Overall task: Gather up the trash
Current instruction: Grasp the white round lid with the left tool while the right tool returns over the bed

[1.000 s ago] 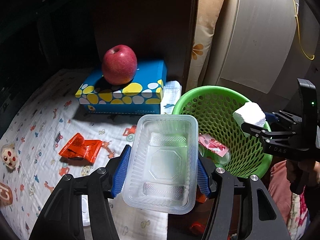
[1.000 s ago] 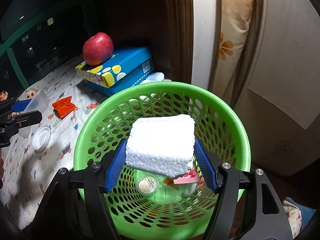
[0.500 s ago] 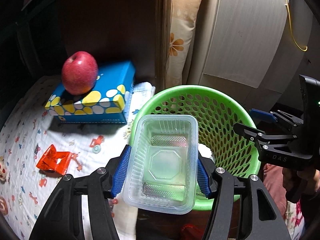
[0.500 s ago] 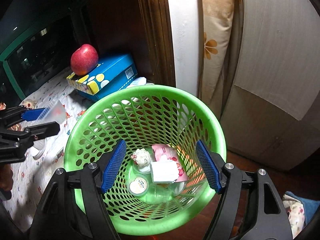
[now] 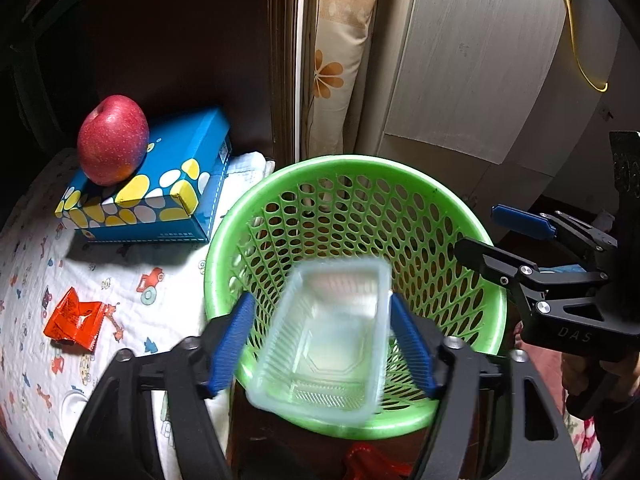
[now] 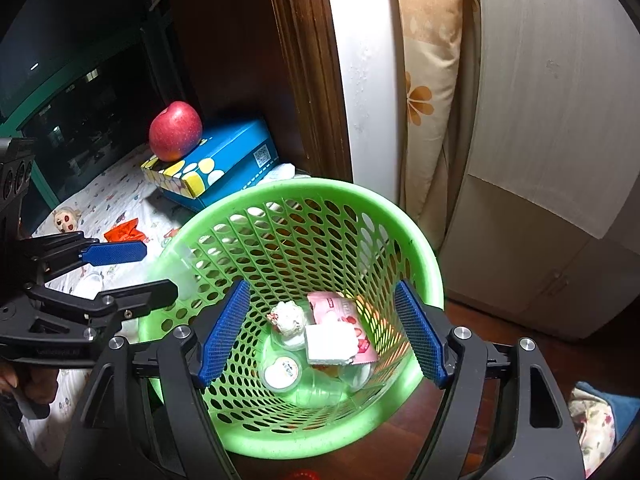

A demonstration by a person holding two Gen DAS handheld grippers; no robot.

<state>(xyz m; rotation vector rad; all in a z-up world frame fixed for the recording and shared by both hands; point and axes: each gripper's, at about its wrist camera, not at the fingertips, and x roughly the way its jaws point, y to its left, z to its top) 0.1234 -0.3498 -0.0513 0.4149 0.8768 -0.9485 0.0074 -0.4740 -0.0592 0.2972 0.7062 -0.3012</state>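
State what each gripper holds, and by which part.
Left gripper: pads spread off the blurred clear plastic tray, apparently released. Right gripper: open, holding nothing.

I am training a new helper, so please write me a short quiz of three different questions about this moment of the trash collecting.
1. True or false: the apple lies inside the green basket.
2. Multiple choice: the clear plastic tray is seen
A. flat on the cloth
B. blurred between the open fingers of the left gripper, over the basket
C. on the blue box
3. Fill in: the right gripper is open and holds ____.

Key: 1. false, it sits on the blue box. 2. B. 3. nothing; the white foam block lies at the bottom of the basket.
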